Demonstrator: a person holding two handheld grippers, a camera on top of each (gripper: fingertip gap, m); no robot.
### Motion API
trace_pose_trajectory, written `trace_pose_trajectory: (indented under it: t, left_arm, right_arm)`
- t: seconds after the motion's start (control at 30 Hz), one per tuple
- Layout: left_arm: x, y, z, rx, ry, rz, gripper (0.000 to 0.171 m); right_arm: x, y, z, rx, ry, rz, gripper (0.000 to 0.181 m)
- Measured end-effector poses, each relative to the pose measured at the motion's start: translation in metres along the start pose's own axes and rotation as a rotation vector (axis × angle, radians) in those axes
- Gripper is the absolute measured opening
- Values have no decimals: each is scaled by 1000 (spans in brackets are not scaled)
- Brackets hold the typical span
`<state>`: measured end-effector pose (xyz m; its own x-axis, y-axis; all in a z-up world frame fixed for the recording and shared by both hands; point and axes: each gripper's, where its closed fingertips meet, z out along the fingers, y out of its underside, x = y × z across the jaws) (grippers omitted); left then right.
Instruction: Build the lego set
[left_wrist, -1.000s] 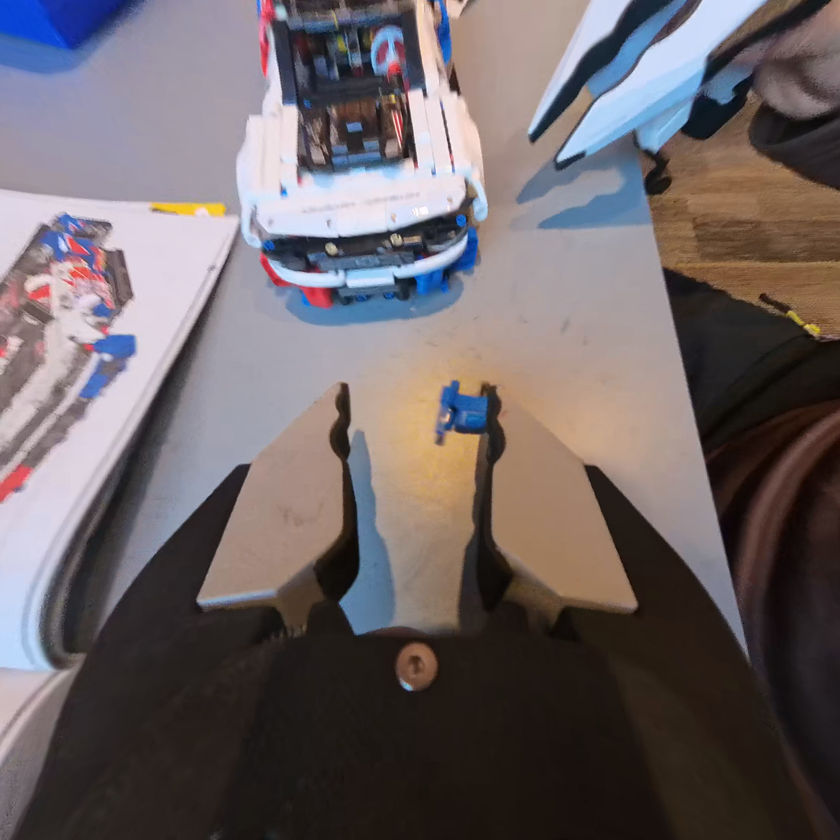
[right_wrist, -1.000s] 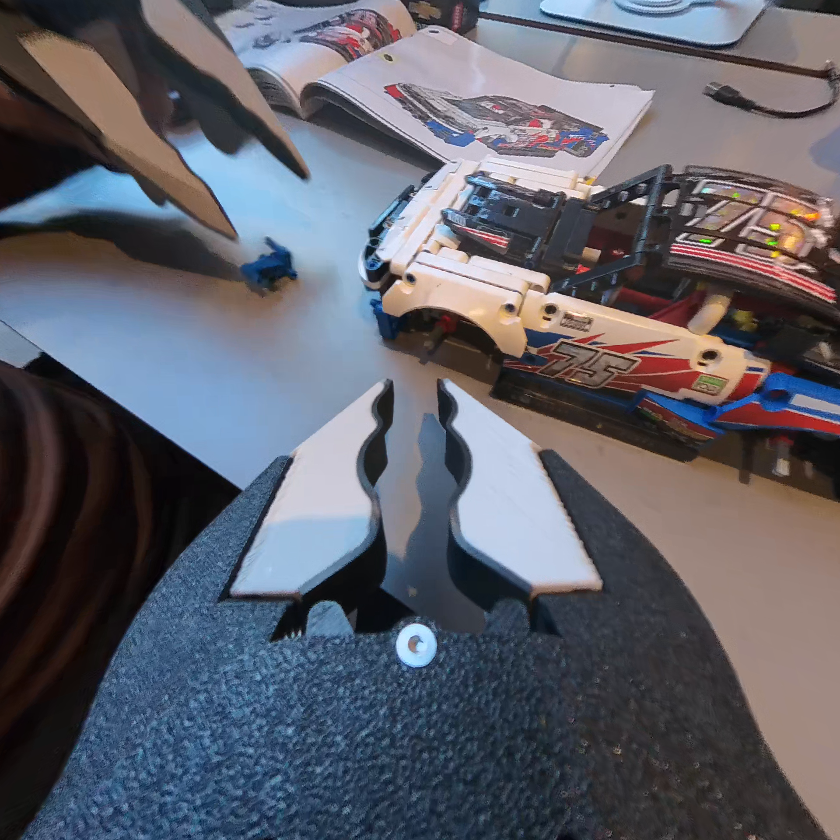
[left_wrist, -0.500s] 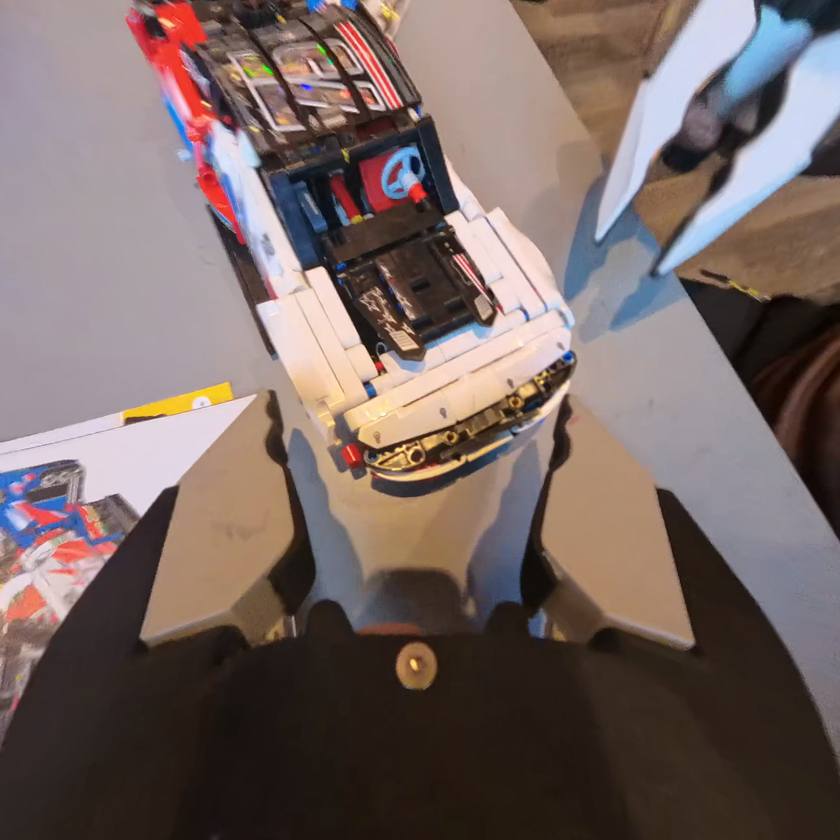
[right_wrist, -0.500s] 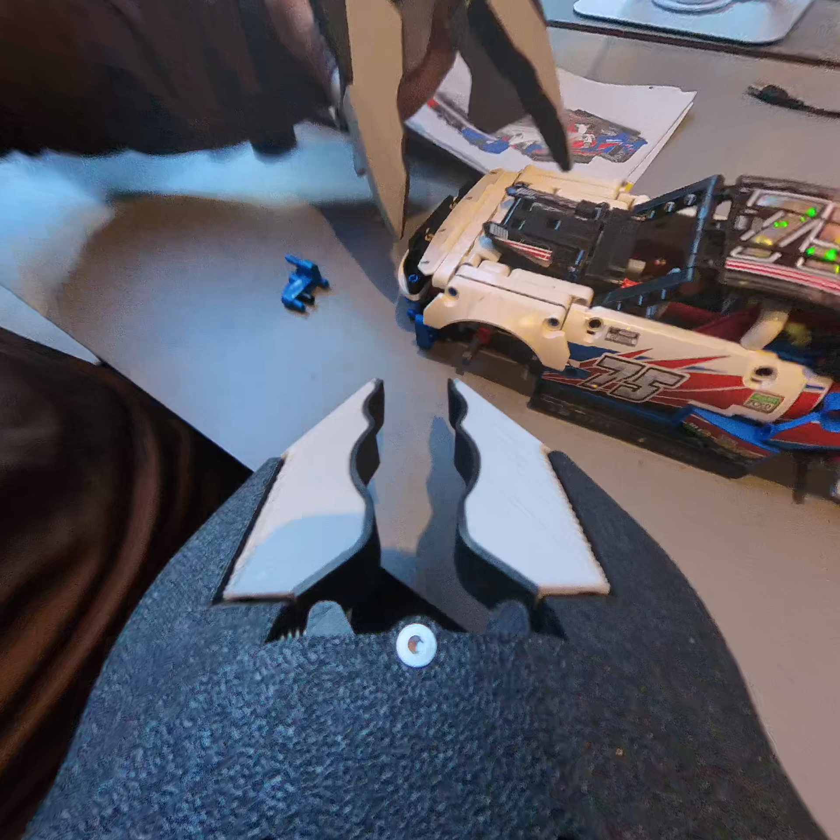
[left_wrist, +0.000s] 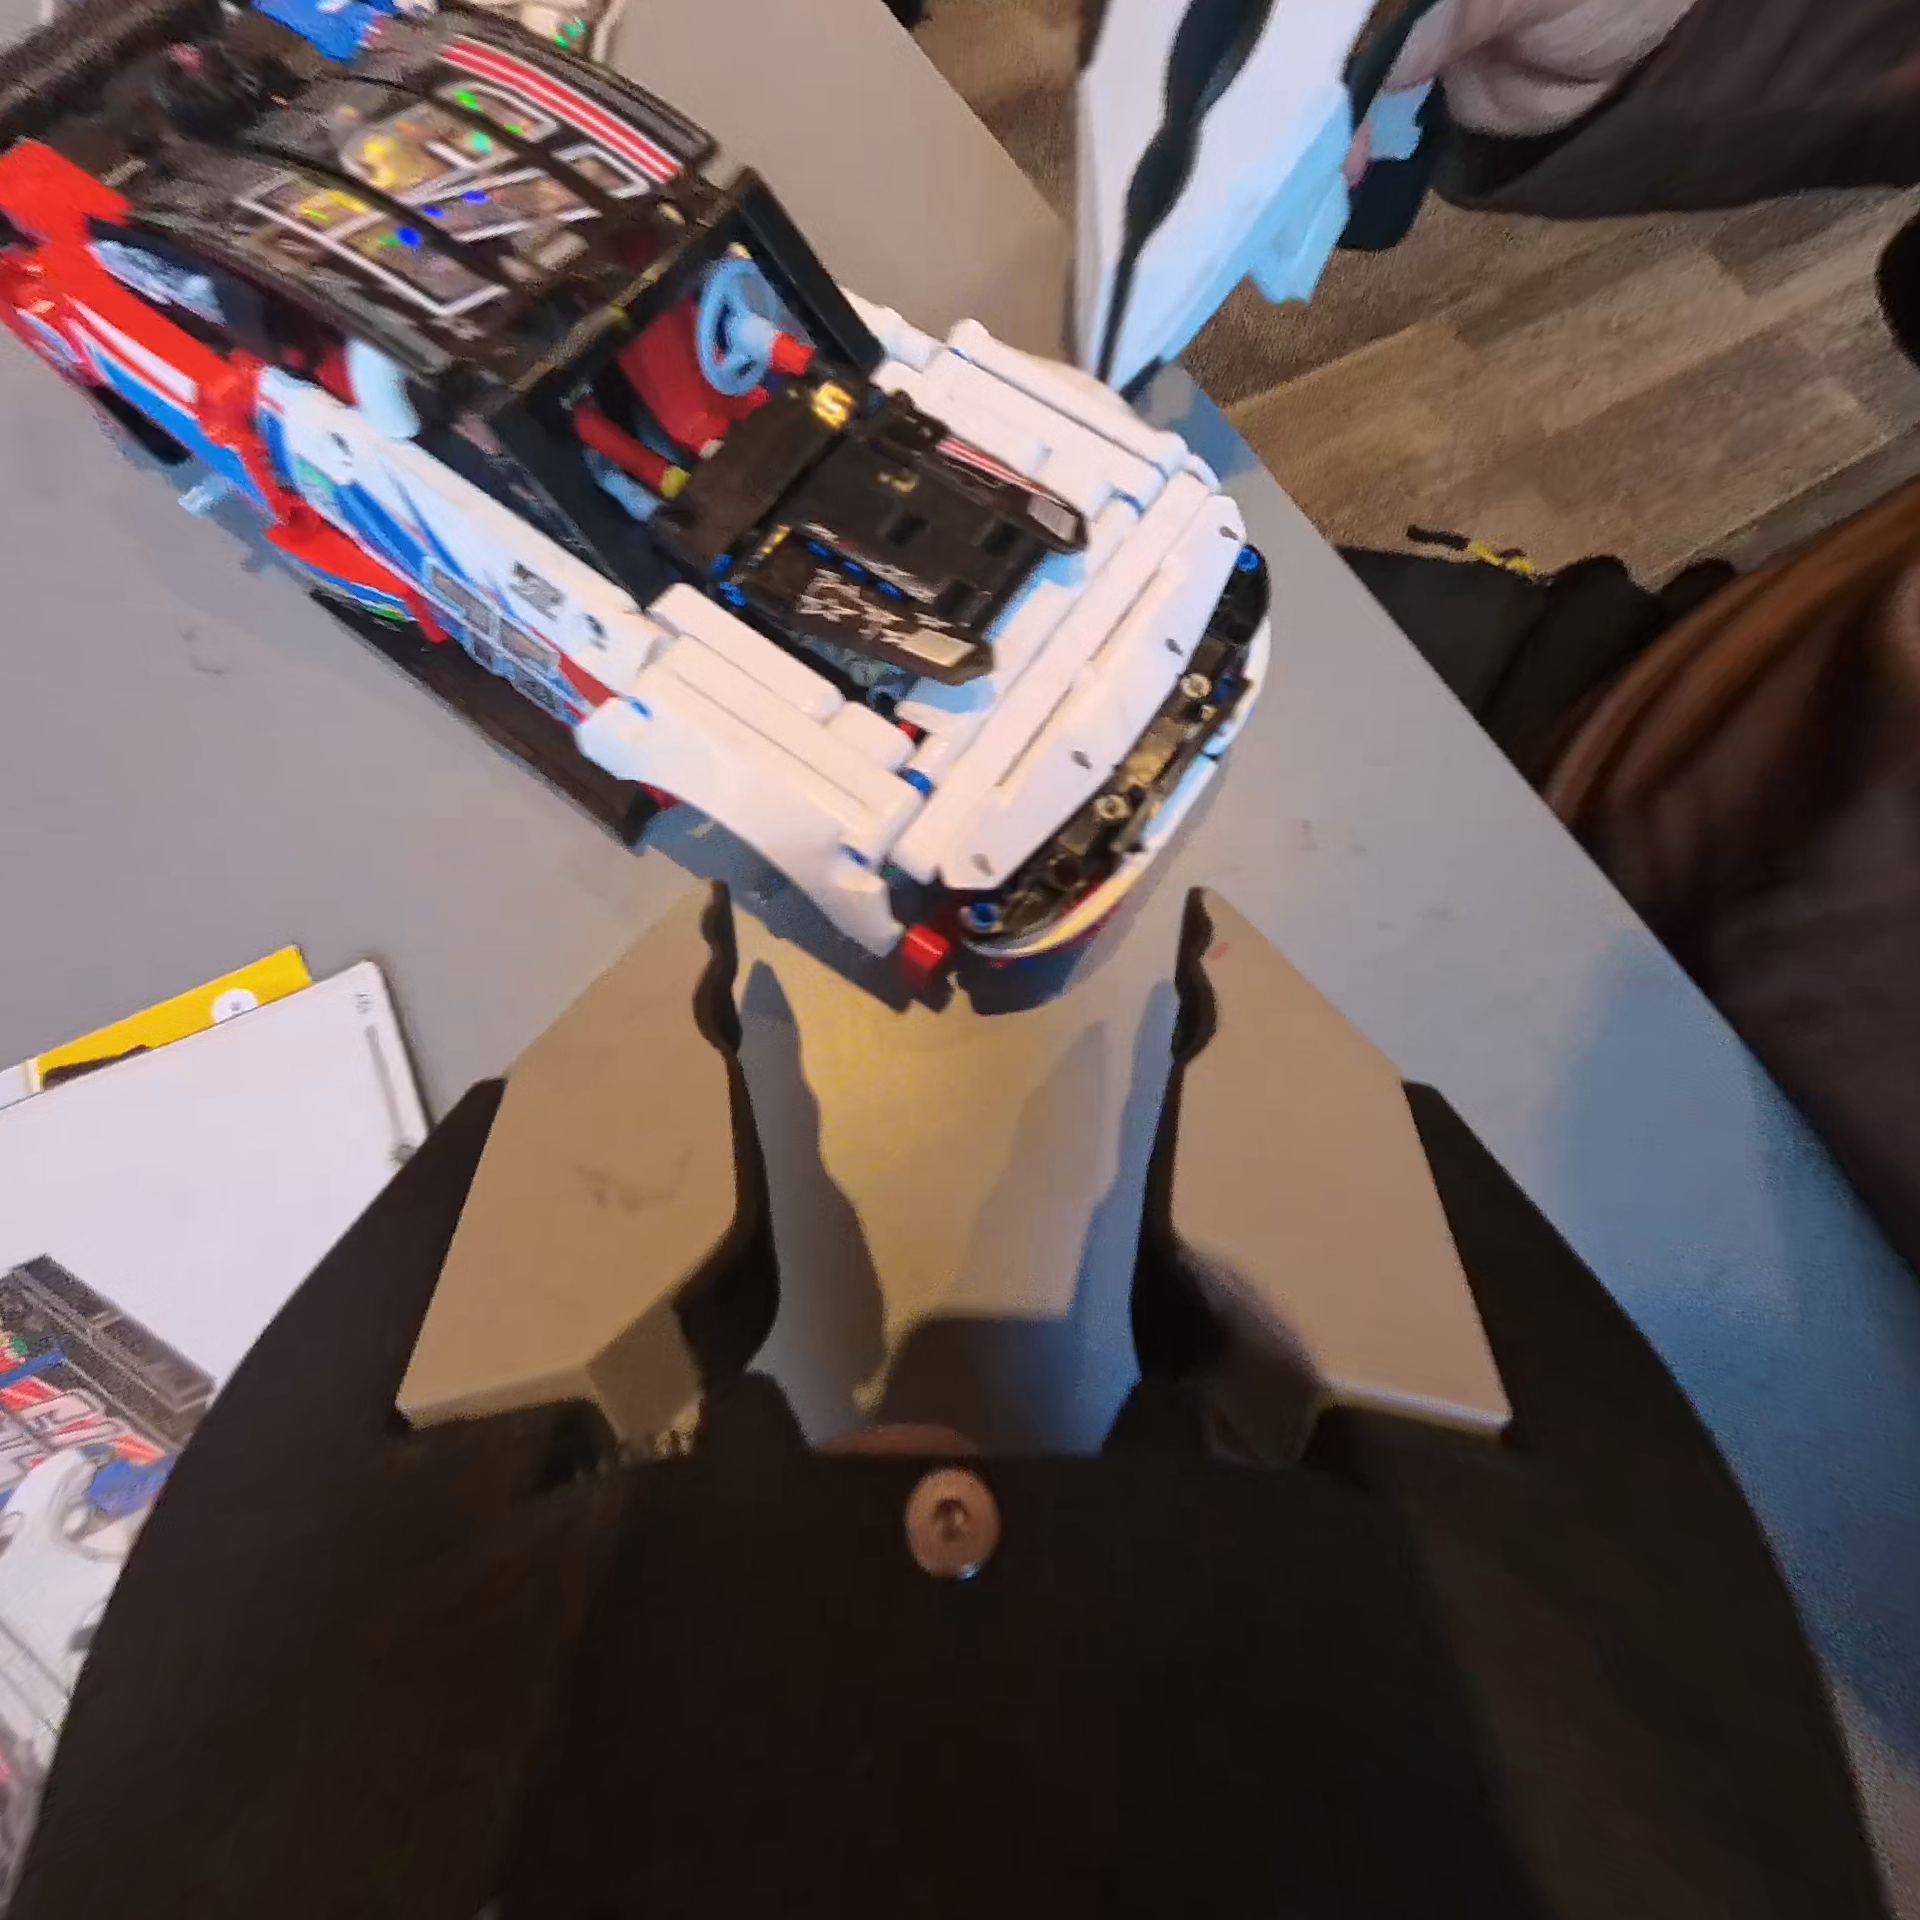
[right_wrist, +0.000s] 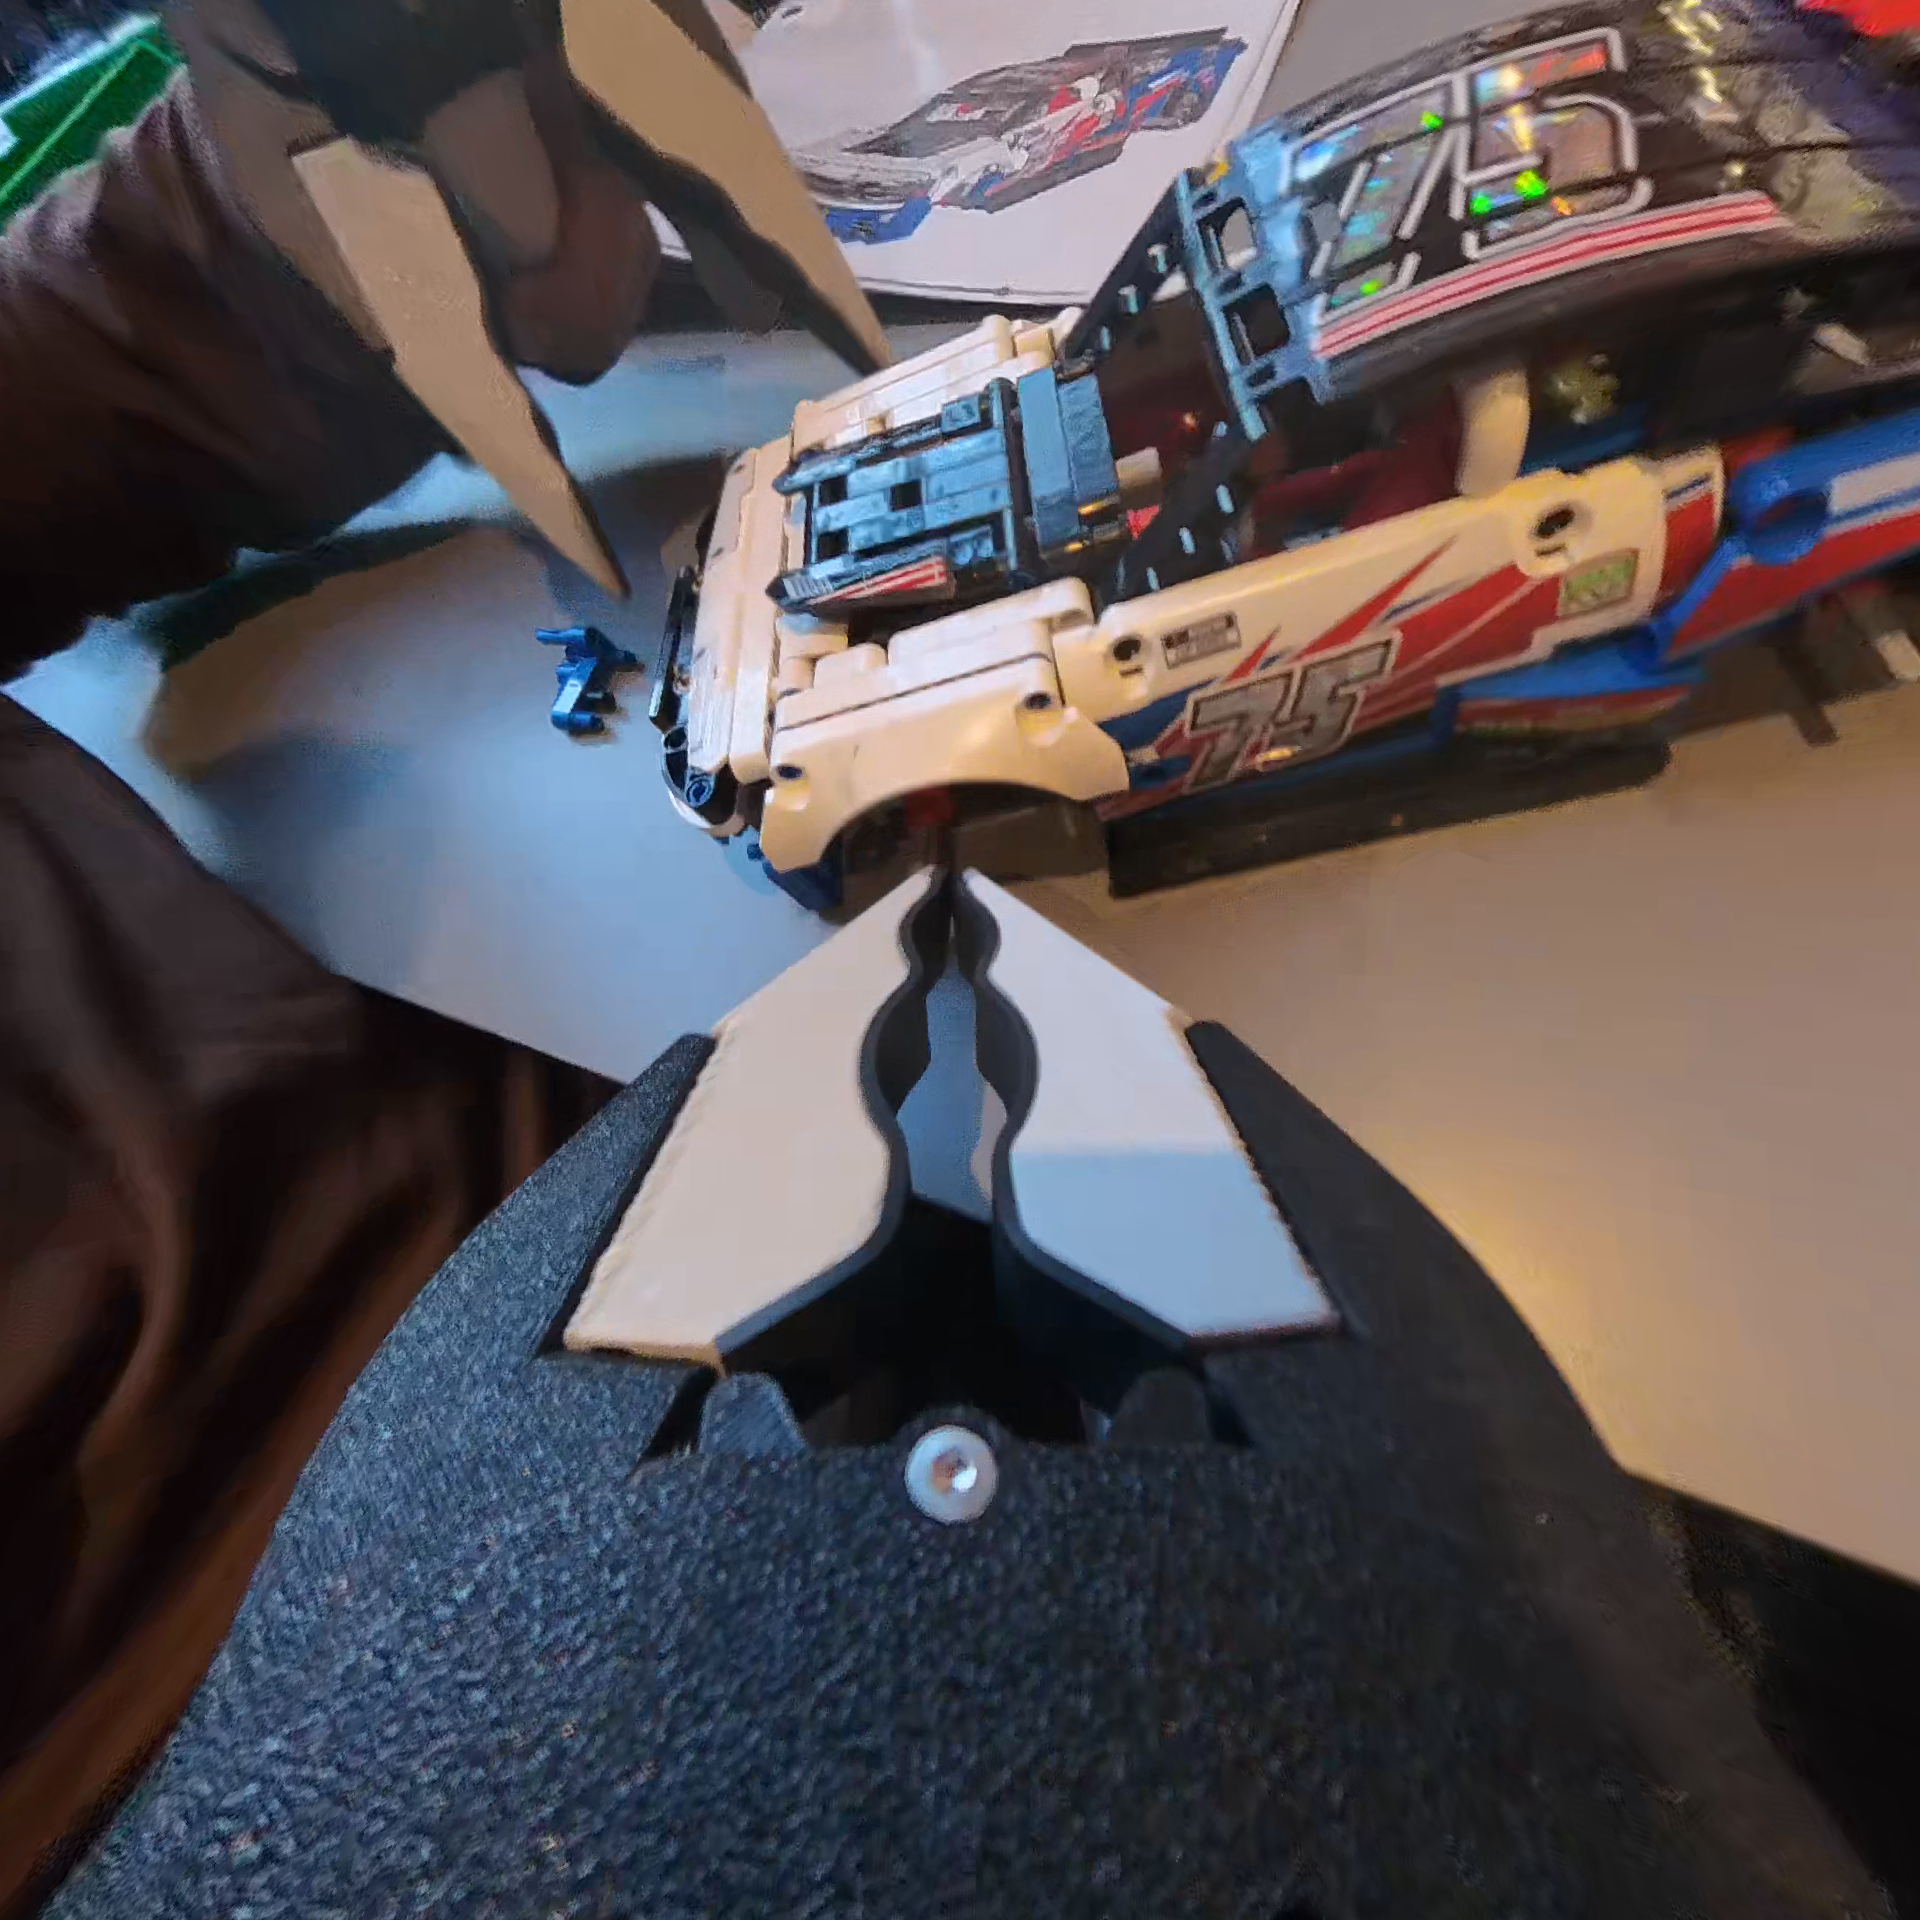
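A white, red and blue lego race car with a black roof stands on the grey table. It also shows in the right wrist view. My left gripper is open and empty, its tips just in front of the car's nose; it also shows in the right wrist view. My right gripper is shut with nothing seen between its tips, right at the car's front wheel arch; it also shows in the left wrist view. A small blue lego piece lies on the table in front of the nose.
An open instruction booklet lies left of the car, and behind it in the right wrist view. The table edge runs close to the car's nose. A person's brown clothing is beyond it. The left gripper's tips are roughly 12 cm from the right gripper's. To the small blue lego piece: left tips about 5 cm, right tips about 15 cm.
My left gripper has swung from the blue piece to the car's nose, opening wide and then narrowing a little. My right gripper has shut and moved up to the front wheel arch.
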<state>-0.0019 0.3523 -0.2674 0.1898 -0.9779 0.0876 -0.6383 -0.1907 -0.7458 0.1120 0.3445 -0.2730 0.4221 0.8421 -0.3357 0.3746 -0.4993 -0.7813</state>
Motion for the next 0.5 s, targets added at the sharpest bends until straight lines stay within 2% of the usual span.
trace_pose_trajectory:
  t: [0.17,0.2,0.3,0.4,0.43,0.5]
  left_arm:
    - [-7,-15,4,69,145,-125,93]
    - [-10,-14,8,59,121,-126,93]
    - [-19,-13,18,37,12,-145,102]
    - [-9,-18,24,50,-13,-145,100]
    - [-7,-17,26,34,-30,-139,108]
    - [-6,-17,27,13,-49,-141,111]
  right_arm:
    - [-4,-11,-20,84,-95,153,0]
    - [-5,-15,-20,105,-108,176,1]
    - [3,-14,-11,83,-49,192,26]
    - [0,-12,-2,66,-71,241,21]
    - [-2,-12,1,63,-86,267,19]
    - [-6,-14,3,60,-126,301,11]
